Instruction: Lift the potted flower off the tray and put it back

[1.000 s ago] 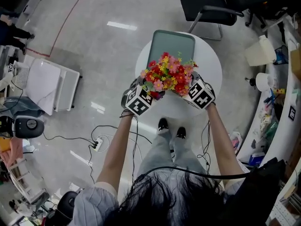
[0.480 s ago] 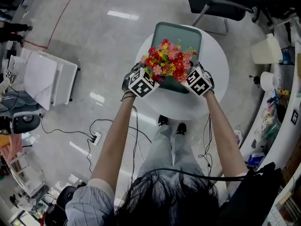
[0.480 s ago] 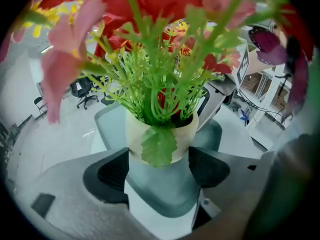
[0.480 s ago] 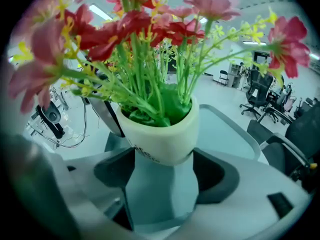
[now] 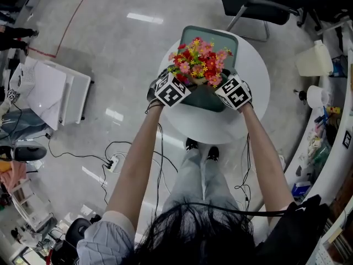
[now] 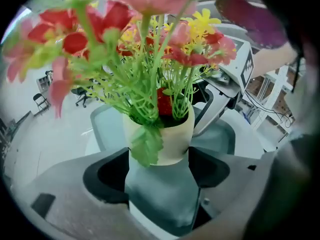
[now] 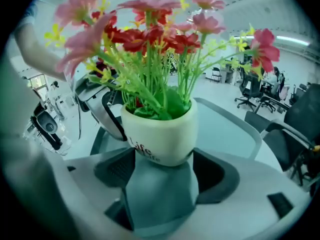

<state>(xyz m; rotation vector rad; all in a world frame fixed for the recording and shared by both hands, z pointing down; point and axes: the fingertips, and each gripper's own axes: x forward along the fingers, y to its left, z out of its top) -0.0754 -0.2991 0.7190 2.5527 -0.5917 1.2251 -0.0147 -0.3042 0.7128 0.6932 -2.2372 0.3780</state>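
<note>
Above the tray point(image 5: 212, 36), toward 6 o'clock, held the potted flower point(image 5: 199, 59) upright, clamped from 9 o'clock by left gripper point(image 5: 182, 84), from 3 o'clock by right gripper point(image 5: 220, 86); probably needed only straight lowering.

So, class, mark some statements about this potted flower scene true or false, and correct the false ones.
1. The left claw and the right claw both grip the potted flower. True.
2. The tray is bright red. False: it is grey-green.
3. The table is round and white. True.
4. The pot is black. False: it is cream-coloured, with dark lettering on it.
5. A dark chair stands beyond the table. True.
</note>
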